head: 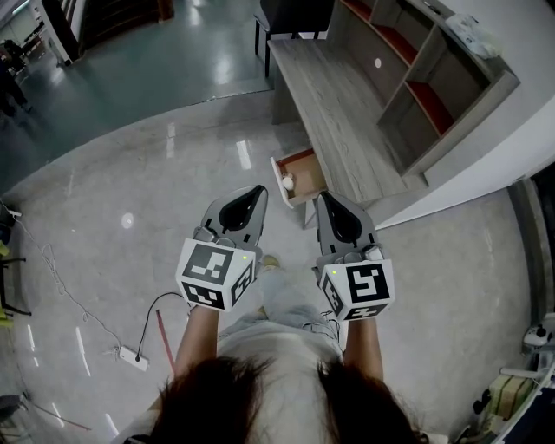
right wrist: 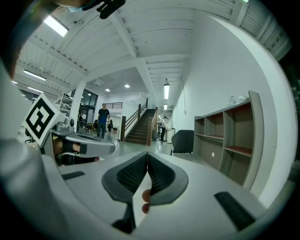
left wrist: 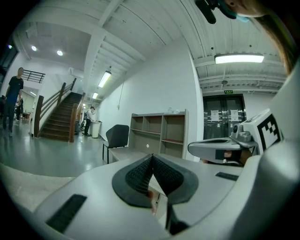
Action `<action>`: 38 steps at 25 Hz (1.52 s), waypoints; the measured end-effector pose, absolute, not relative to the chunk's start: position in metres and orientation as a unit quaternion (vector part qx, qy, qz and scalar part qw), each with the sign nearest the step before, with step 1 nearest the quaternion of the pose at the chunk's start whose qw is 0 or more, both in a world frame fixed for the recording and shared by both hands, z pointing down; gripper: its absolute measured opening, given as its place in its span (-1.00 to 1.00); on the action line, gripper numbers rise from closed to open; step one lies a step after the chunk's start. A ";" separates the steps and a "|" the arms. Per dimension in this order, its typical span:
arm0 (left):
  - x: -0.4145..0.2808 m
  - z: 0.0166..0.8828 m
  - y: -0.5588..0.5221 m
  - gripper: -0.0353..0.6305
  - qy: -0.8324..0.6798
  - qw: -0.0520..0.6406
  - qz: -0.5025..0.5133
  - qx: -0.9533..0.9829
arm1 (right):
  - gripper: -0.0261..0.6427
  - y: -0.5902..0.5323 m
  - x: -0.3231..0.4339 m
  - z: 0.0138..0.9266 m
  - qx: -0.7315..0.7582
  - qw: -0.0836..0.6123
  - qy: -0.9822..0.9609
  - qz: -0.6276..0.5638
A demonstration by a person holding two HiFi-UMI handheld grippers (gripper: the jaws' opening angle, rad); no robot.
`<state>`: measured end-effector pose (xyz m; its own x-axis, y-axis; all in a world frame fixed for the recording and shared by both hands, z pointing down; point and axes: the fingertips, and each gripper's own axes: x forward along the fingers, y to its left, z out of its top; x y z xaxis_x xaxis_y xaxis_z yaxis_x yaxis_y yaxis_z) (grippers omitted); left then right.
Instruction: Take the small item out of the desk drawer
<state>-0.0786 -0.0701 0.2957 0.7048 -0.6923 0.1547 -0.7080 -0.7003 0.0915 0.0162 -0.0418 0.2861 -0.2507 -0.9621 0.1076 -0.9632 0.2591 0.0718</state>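
Note:
A grey wooden desk (head: 338, 95) stands ahead, and its small drawer (head: 301, 159) is pulled out toward me. Inside the drawer, by its left wall, lies a small white round item (head: 287, 182). My left gripper (head: 257, 192) is shut and empty, with its tips just left of and below the drawer's front. My right gripper (head: 324, 199) is also shut and empty, its tips just below the drawer's right corner. In the left gripper view the jaws (left wrist: 151, 157) meet at a point, and in the right gripper view the jaws (right wrist: 147, 154) do the same.
An open shelf unit (head: 434, 82) sits on the desk against the wall. A dark chair (head: 286, 17) stands at the desk's far end. A power strip (head: 134, 357) with its cable lies on the floor to my left. A staircase (left wrist: 61, 117) and people are far off.

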 end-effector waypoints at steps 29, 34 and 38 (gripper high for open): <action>-0.026 0.343 -0.263 -0.84 -0.423 0.097 0.072 0.898 | -0.83 -0.237 0.063 0.368 0.522 0.172 -0.835 0.024; -0.027 0.354 -0.275 -0.84 -0.431 0.100 0.073 0.894 | -0.83 -0.253 0.059 0.398 0.496 0.209 -0.842 0.023; -0.030 0.363 -0.286 -0.84 -0.430 0.098 0.075 0.894 | -0.83 -0.264 0.053 0.422 0.476 0.237 -0.847 0.023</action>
